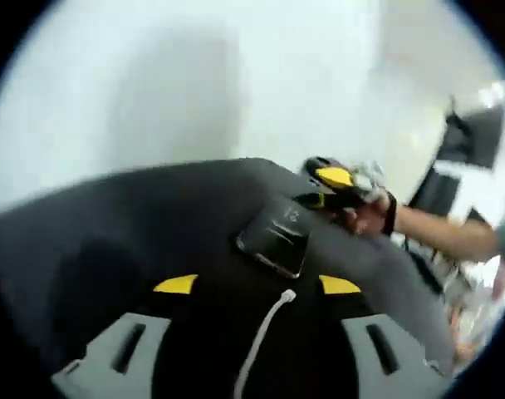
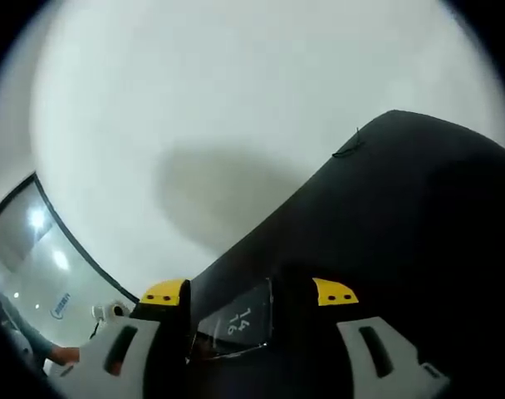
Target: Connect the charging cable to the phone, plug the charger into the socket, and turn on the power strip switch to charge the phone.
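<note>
Closest to the lens in the left gripper view, the white charging cable (image 1: 265, 337) runs up between the left gripper's (image 1: 257, 286) yellow-tipped jaws, its plug end aimed at the near edge of the phone (image 1: 275, 237). The jaws stand wide of the thin cord, so whether they pinch it lower down cannot be told. The phone lies flat on the dark table (image 1: 111, 224), and beyond it the right gripper (image 1: 340, 195), in a person's hand (image 1: 370, 218), reaches in at its far side, probably to brace it so the plug can be pushed home. In the right gripper view, the phone (image 2: 234, 326) sits between the right gripper's (image 2: 248, 293) two jaws with its lit screen showing digits, but the jaws seem to flank rather than squeeze it, so a firm grasp cannot be confirmed. The cable looks not yet seated in the phone.
</note>
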The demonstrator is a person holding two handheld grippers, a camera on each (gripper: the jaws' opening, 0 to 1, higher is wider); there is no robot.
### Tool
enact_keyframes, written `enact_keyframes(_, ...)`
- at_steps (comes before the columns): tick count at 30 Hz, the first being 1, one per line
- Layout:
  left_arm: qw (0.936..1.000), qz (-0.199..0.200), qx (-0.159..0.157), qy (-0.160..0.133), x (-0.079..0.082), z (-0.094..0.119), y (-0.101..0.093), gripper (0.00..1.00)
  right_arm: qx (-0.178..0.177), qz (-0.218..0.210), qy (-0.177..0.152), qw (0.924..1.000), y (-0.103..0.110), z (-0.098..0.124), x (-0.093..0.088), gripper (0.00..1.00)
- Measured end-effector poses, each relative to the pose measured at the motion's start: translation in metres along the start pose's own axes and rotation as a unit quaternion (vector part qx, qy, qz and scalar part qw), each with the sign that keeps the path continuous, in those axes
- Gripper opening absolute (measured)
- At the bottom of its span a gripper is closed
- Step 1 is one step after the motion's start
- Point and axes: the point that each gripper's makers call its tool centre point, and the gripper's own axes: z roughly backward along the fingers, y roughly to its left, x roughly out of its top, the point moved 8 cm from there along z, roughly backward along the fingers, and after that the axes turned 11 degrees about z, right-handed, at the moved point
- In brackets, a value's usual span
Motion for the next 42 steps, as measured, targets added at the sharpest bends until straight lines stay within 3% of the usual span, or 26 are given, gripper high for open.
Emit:
enact_keyframes(3, 0.9960, -0.084, -0.030, -0.009, 0.011, 0.010, -0.002, 0.55, 0.002, 0.000, 0.000, 1.0000, 0.000, 0.000, 0.000, 0.55)
enact_keyframes(5, 0.9887, -0.140, -0.052, -0.011, 0.019, 0.014, -0.011, 0.50, 0.003, -0.001, -0.001, 1.0000, 0.000, 0.001, 0.000, 0.54)
enact_keyframes(8, 0.9755, -0.211, -0.061, 0.013, 0.021, 0.013, -0.019, 0.39, 0.001, -0.002, -0.004, 1.0000, 0.000, 0.002, -0.001, 0.53)
enact_keyframes(9, 0.9774, -0.195, -0.081, 0.016, 0.021, 0.010, -0.020, 0.39, 0.001, -0.002, -0.005, 1.0000, 0.000, 0.002, -0.002, 0.52)
enact_keyframes(11, 0.9789, -0.166, -0.092, 0.077, 0.012, 0.006, -0.016, 0.38, 0.002, -0.004, -0.007, 1.0000, 0.000, 0.002, -0.002, 0.52)
enact_keyframes(12, 0.9760, -0.173, -0.095, 0.093, 0.009, 0.004, -0.014, 0.37, 0.002, -0.004, -0.008, 1.0000, 0.000, 0.002, -0.002, 0.52)
enact_keyframes(14, 0.9701, -0.188, -0.106, 0.111, 0.003, -0.004, -0.011, 0.32, 0.001, 0.000, -0.007, 1.0000, 0.000, 0.002, -0.002, 0.51)
enact_keyframes(16, 0.9700, -0.181, -0.109, 0.120, 0.002, -0.014, -0.008, 0.29, 0.000, 0.005, -0.009, 1.0000, -0.001, 0.002, -0.002, 0.50)
enact_keyframes(20, 0.9547, -0.232, -0.118, 0.145, 0.001, -0.026, -0.010, 0.23, -0.002, 0.009, -0.010, 0.9999, -0.002, 0.002, -0.003, 0.49)
enact_keyframes(23, 0.9515, -0.241, -0.110, 0.157, -0.002, -0.029, -0.019, 0.17, -0.003, 0.012, -0.010, 0.9999, 0.002, 0.002, -0.006, 0.49)
enact_keyframes(26, 0.9516, -0.242, -0.109, 0.154, -0.001, -0.029, -0.019, 0.13, -0.003, 0.013, -0.010, 0.9999, 0.000, 0.002, -0.005, 0.49)
enact_keyframes(28, 0.9566, -0.230, -0.113, 0.139, 0.002, -0.029, -0.020, 0.12, -0.002, 0.011, -0.012, 0.9999, -0.002, 0.002, -0.003, 0.49)
enact_keyframes(34, 0.9497, -0.247, -0.110, 0.159, -0.006, -0.030, -0.019, 0.09, 0.000, 0.006, -0.017, 0.9998, -0.005, 0.002, -0.001, 0.48)
enact_keyframes(39, 0.9578, -0.227, -0.117, 0.133, 0.001, -0.027, -0.018, 0.05, 0.001, 0.009, -0.016, 0.9998, -0.005, 0.002, -0.001, 0.48)
enact_keyframes(42, 0.9527, -0.243, -0.112, 0.143, 0.000, -0.028, -0.018, 0.04, 0.002, 0.008, -0.017, 0.9998, -0.003, 0.003, -0.003, 0.48)
